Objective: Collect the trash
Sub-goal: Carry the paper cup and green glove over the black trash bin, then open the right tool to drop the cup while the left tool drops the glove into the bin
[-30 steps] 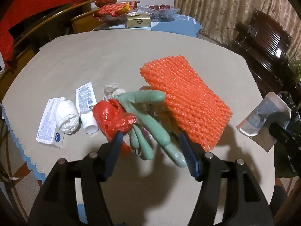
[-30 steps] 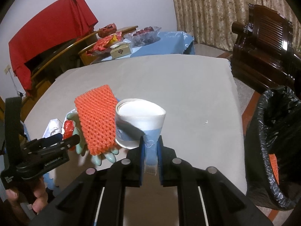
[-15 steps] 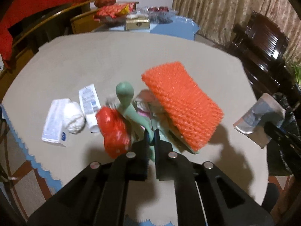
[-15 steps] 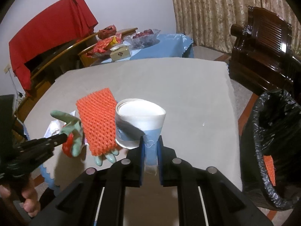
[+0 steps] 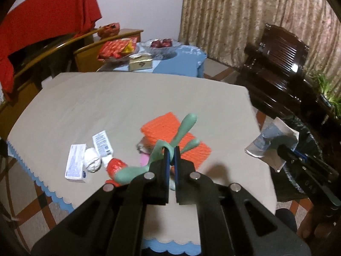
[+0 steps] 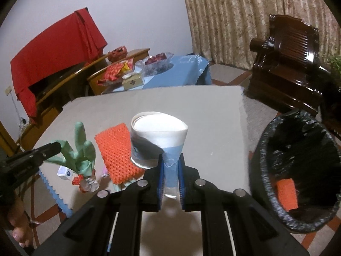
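Beside table (image 6: 213, 115) — bin (image 6: 262, 149) w/ orange mesh scrap (image 6: 286, 194) inside.

The orange mesh pad (image 5: 170, 132) serves as landmark. A green rubber glove (image 5: 170, 147) crosses its near half, and the left gripper (image 5: 171, 155) hides the glove's pinched part. Small wrappers (image 5: 145, 149) just left of the pad are too covered to identify. In the right wrist view a crushed paper cup (image 6: 158, 140) masks the pad's right edge. Well right of the pad, the black-lined bin (image 6: 298, 170) is cut by the frame's edge. Print on the white box (image 5: 75, 164) left of the pad is unreadable.
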